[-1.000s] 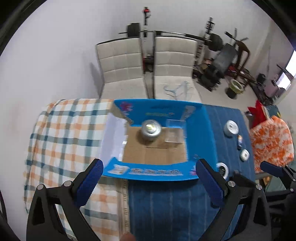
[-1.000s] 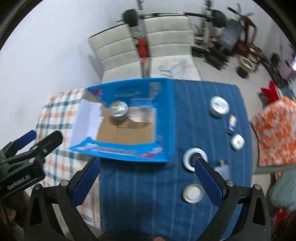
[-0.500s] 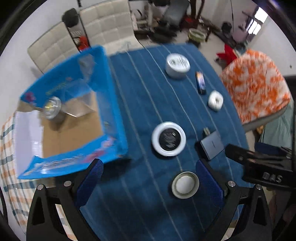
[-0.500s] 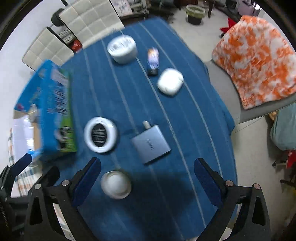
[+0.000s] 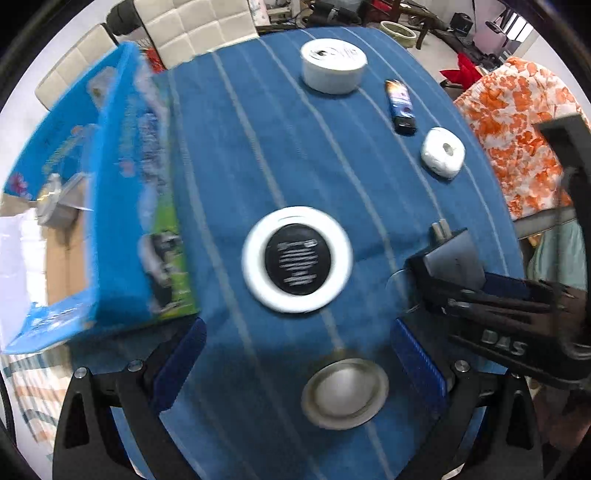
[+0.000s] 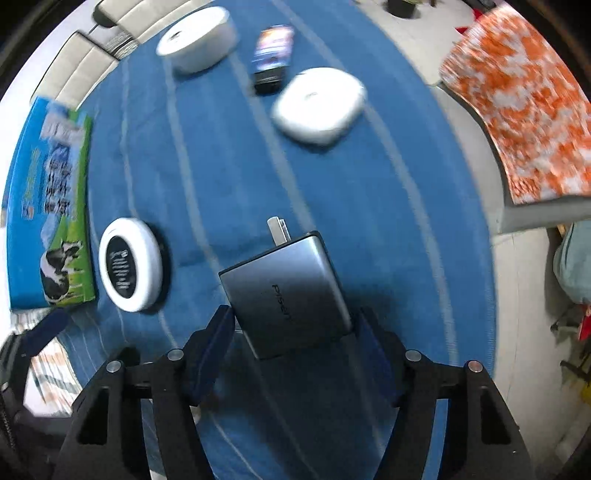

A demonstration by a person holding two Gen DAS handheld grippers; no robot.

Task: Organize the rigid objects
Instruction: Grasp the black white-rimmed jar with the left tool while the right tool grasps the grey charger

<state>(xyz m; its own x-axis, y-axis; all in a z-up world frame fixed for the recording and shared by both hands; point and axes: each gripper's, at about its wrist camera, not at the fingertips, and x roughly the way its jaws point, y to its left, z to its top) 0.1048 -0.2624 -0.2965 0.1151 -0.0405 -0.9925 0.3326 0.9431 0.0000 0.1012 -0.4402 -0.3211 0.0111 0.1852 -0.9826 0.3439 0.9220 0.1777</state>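
Observation:
My right gripper (image 6: pixel 293 325) points down at the blue striped cloth (image 6: pixel 388 221). Its jaws are closing, with a grey charger (image 6: pixel 288 288) between them and the pads at its two sides. The left wrist view shows the same charger (image 5: pixel 454 254) at the right, inside the black fingers. My left gripper (image 5: pixel 295 362) hangs open over the cloth. A round metal lid (image 5: pixel 343 393) lies between its fingers, untouched. A white ring-shaped disc with a black centre (image 5: pixel 297 258) lies just ahead. The open blue cardboard box (image 5: pixel 122 206) stands at the left.
Farther back on the cloth lie a white round tin (image 5: pixel 334 64), a small dark lighter-like item (image 5: pixel 400 105) and a white rounded case (image 5: pixel 443 155). An orange-patterned cover (image 5: pixel 517 129) lies beyond the right edge. Chairs (image 5: pixel 199 26) stand behind. A checked cloth (image 5: pixel 33 387) shows at the lower left.
Both grippers have swung from over the blue box to the right and come down close to the cloth. The right jaws have narrowed from wide apart onto the charger.

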